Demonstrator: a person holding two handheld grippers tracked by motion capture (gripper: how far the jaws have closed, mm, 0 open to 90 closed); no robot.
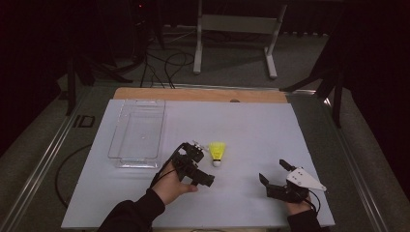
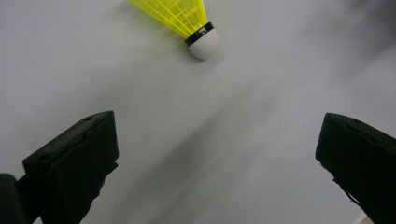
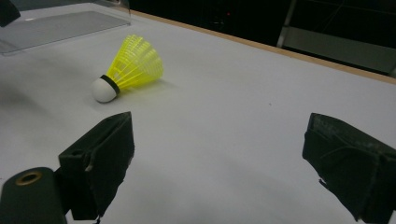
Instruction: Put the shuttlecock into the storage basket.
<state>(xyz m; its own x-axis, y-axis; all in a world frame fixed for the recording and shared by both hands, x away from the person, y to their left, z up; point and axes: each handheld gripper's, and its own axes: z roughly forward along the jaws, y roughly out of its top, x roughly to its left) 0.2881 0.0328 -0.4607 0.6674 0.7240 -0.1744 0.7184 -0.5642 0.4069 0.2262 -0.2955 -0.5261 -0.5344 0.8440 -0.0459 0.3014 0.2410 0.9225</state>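
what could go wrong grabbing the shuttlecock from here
The shuttlecock lies on its side, loose on the smooth table, so a jaw of the open left gripper could nudge its round cork and roll it away. Closing on the thin yellow skirt might squash it.
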